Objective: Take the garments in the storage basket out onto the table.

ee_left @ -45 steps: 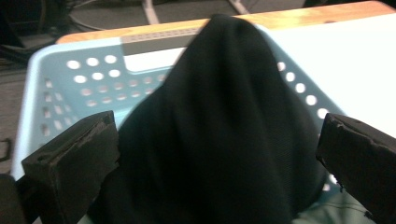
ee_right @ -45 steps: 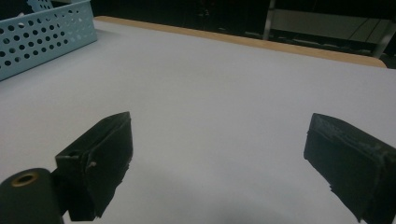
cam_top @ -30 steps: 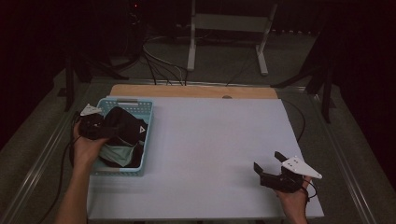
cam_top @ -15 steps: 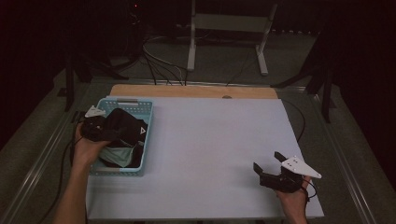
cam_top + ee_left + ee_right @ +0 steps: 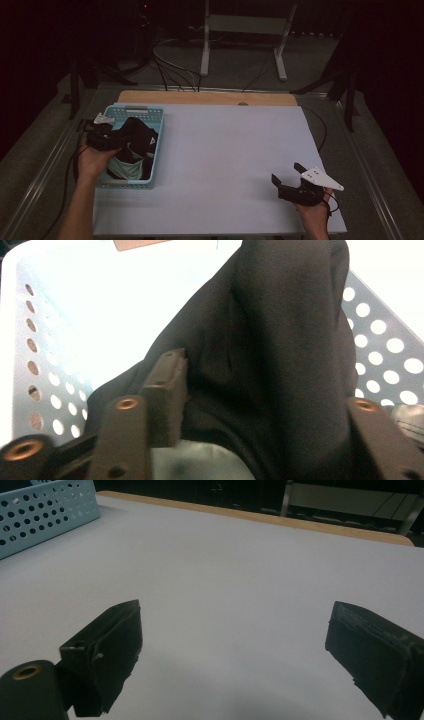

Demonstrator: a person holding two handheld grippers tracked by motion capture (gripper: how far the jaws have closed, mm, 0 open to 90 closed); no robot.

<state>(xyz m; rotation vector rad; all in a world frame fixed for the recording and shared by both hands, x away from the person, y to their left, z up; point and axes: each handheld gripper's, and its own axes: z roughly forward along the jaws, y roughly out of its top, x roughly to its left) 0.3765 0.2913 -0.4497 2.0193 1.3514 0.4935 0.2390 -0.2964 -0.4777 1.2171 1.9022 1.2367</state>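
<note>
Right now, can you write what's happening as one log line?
left tool: closed on black cloth | cloth: partly in blue basket | right tool: open, holding nothing, over white table

The white table top [image 5: 225,160] lies bare between the blue basket [image 5: 156,150] at its left edge and the right gripper [image 5: 292,181] near its front right corner; inside the basket, black cloth [image 5: 137,135] crowds the left gripper [image 5: 107,140]

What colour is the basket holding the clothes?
Light blue, with round holes in its walls; the basket shows best in the high view.
</note>
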